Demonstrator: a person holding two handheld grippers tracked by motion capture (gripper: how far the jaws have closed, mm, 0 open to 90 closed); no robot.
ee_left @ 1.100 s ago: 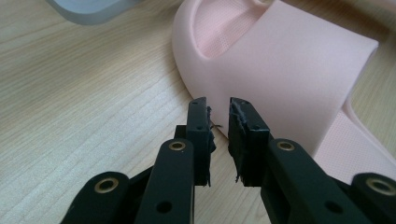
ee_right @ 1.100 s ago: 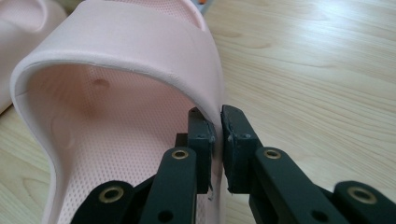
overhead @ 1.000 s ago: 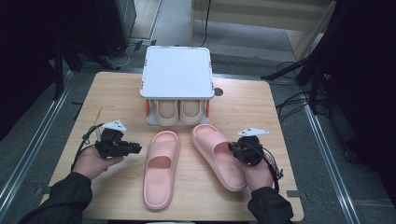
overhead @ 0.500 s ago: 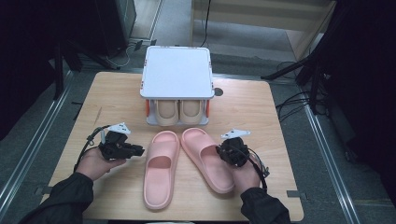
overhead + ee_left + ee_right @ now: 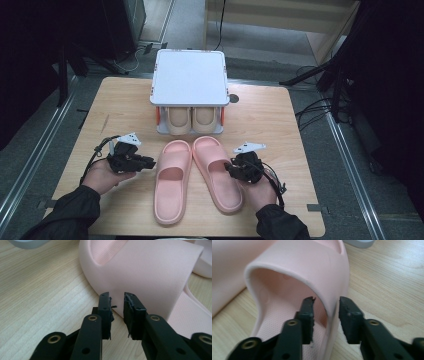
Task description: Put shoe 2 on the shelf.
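Two pink slippers lie side by side on the wooden table, toes toward the rack. My left gripper points at the left slipper's outer edge. Its jaws have just been opening; they stand a narrow gap apart with nothing pinched, the strap just beyond the tips. My right gripper sits at the right slipper's outer side. Its jaws have just been opening and now straddle the strap's wall, one inside, one outside, pads not pressing.
A small shoe rack with a white top stands at the table's far middle, a beige pair on its lower shelf. A small dark round spot marks the table right of it. Bare wood spreads on both sides.
The right slipper has slid left and straightened until it lies against the left one, the right hand moving with it. The right jaws have parted from the strap. The left hand stayed put.
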